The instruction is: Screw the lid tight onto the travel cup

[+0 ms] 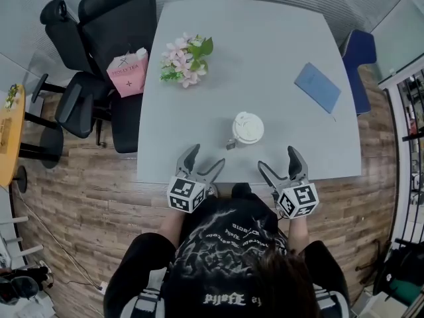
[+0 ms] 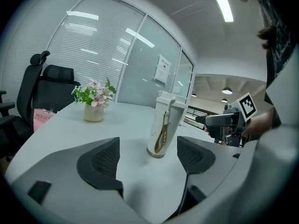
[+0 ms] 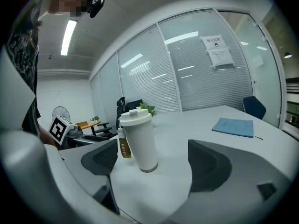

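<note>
just beyond left hand-held gripper (image 1: 207, 156) stands travel cup (image 1: 248, 128).

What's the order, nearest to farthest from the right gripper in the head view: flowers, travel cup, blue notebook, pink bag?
1. travel cup, just ahead of the right gripper, slightly left
2. blue notebook, far right
3. flowers, far left
4. pink bag, farthest left
</note>
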The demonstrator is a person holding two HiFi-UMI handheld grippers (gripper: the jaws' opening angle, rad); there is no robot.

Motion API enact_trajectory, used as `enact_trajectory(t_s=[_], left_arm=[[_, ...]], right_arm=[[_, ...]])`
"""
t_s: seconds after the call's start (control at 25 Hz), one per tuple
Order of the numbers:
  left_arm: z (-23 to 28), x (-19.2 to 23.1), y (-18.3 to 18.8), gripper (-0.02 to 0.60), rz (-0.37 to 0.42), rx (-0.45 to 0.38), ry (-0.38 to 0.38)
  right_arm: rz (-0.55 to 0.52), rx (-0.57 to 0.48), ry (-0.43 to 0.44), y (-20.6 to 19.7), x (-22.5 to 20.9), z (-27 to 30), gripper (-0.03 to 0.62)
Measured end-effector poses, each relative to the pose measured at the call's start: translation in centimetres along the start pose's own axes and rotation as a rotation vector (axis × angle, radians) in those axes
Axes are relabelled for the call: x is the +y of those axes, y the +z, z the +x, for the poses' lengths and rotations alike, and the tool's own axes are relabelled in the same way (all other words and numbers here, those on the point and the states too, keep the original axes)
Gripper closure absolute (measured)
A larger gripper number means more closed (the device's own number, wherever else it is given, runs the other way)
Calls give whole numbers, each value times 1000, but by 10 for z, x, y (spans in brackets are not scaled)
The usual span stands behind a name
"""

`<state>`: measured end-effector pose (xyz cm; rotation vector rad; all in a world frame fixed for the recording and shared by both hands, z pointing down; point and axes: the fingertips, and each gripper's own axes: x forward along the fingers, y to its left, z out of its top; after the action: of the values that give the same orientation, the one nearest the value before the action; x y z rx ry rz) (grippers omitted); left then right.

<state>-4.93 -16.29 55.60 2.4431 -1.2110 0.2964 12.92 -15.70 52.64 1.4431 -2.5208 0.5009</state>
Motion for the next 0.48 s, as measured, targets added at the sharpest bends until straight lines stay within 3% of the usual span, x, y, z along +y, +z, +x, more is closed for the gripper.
enact_trajectory(t_s=[0.12,0.32,0.36,0.44,0.48], left_arm=[[-4,-10,12,193,26,-38,-9],[-9,-22,22,208,15,-63,-74],[-10,-23,23,244,8,-69,-83],[-13,-22,25,384,-15,-89,-75],[-14,-21,26,417,-28,-98,-64]], right_arm=[[-50,8,5,-1,8,-2,148],[14,-38,-37,2,9,-5,354],[16,-40,-40,2,10,-4,369],[-9,-31,-51,0,11,-4,406],[-24,-26,-59,0,12,-4,423]])
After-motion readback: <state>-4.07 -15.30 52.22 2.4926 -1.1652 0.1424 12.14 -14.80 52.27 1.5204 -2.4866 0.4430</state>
